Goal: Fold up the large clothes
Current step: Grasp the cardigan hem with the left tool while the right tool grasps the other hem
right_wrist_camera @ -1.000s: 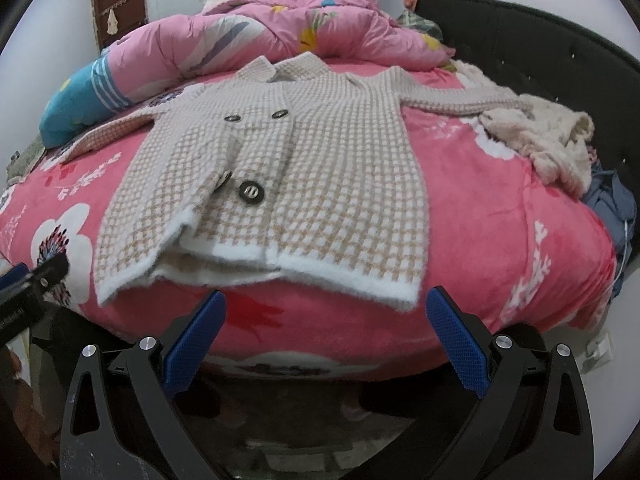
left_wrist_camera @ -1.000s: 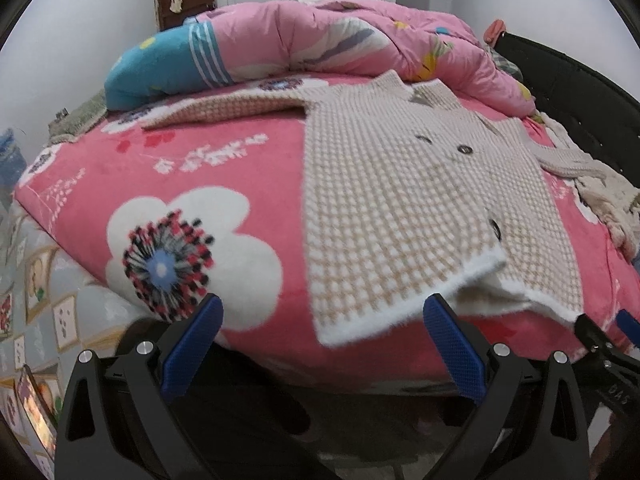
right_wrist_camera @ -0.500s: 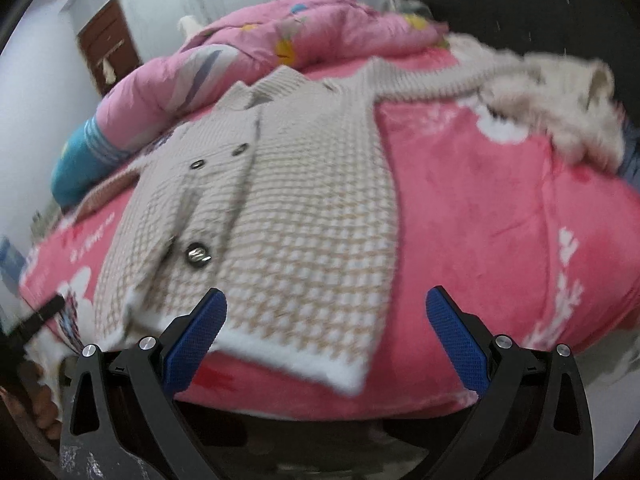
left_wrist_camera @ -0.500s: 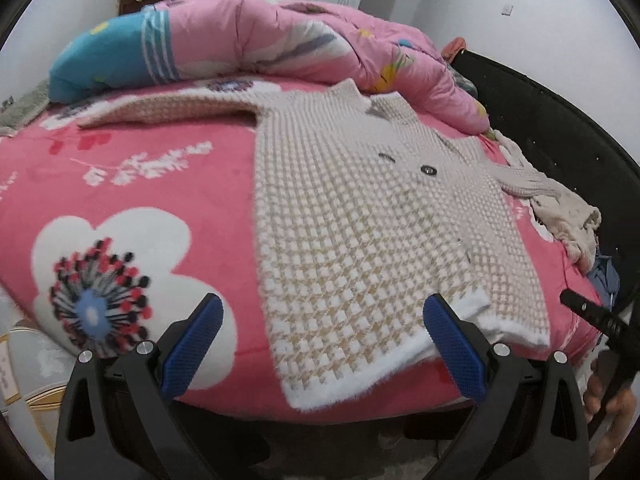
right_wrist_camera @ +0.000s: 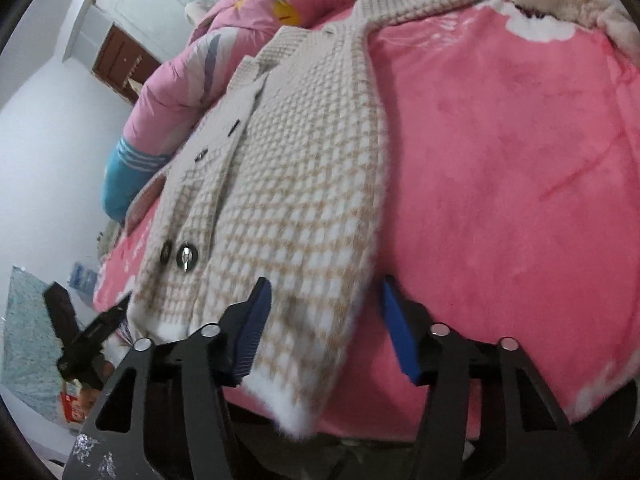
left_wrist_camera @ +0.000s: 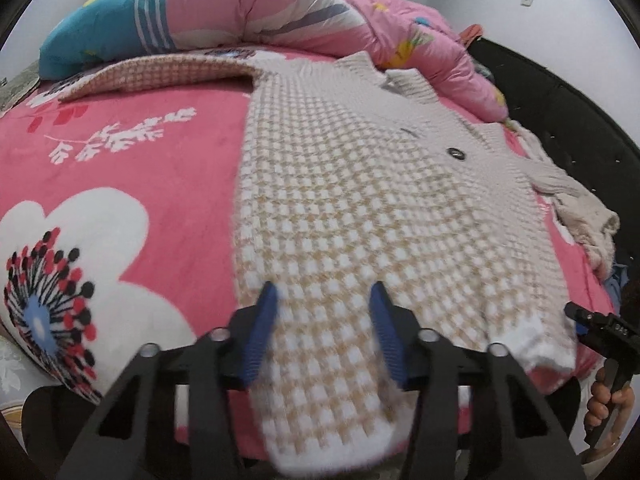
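A beige and white checked knit cardigan lies spread front-up on the pink flowered blanket, sleeves out to both sides. My left gripper is half closed, its blue pads either side of the hem's left corner, fabric between them. My right gripper is also partly closed around the hem's right corner of the cardigan, with fabric between the pads. Each gripper shows at the edge of the other's view.
A pink quilt and blue pillow are heaped at the back of the bed. A cream garment lies by the black headboard on the right. The bed's front edge drops off just below the hem.
Both grippers moved forward onto the bed over the cardigan's hem corners. Both jaws narrowed from wide open to partly closed around the fabric.
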